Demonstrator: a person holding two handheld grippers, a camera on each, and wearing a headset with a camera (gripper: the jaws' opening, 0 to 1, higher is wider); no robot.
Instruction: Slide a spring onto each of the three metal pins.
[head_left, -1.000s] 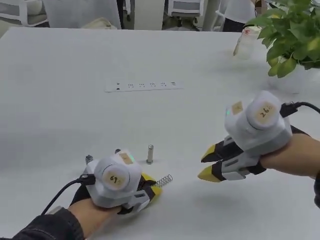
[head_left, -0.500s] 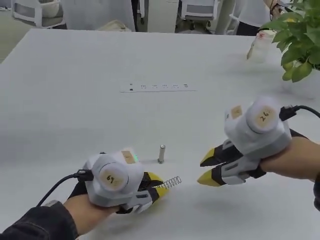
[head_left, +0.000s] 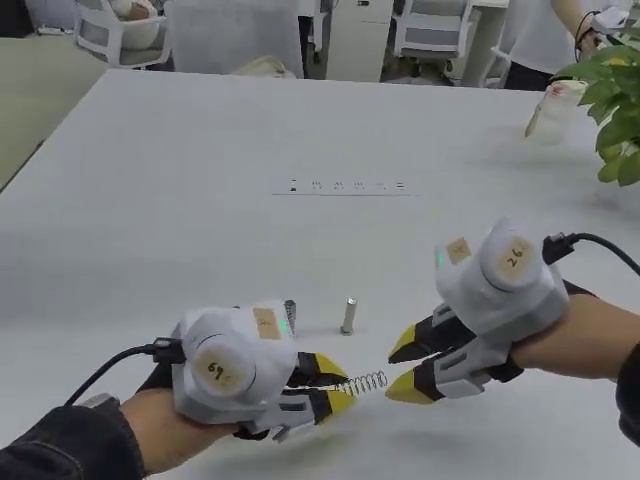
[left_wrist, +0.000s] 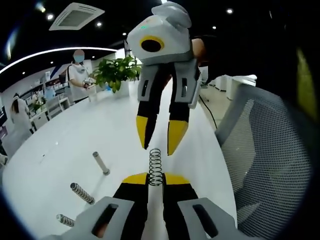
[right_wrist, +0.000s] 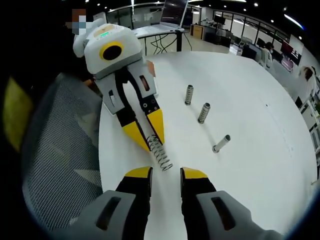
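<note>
My left gripper (head_left: 338, 384) is shut on one end of a small metal spring (head_left: 366, 381), which sticks out to the right. Facing it, my right gripper (head_left: 398, 368) stands open, its yellow fingertips (head_left: 404, 342) just off the spring's free end. In the right gripper view the spring (right_wrist: 160, 152) points at the gap of the open right gripper (right_wrist: 165, 173). Behind them a bare metal pin (head_left: 349, 315) stands upright. Two more pins (right_wrist: 189, 94) (right_wrist: 203, 112) carry springs. In the left gripper view the spring (left_wrist: 155, 167) rises from the shut left gripper (left_wrist: 155, 179).
A flat power strip (head_left: 345, 186) lies further back on the white table (head_left: 180, 200). A potted plant (head_left: 622, 110) and a bottle (head_left: 553, 105) stand at the far right. Office chairs (head_left: 115, 30) sit beyond the table. A cable (head_left: 110, 370) trails from the left gripper.
The two grippers have come closer together, so the gap between the spring's free end and the right gripper's tips has nearly closed. The head camera has shifted too.
</note>
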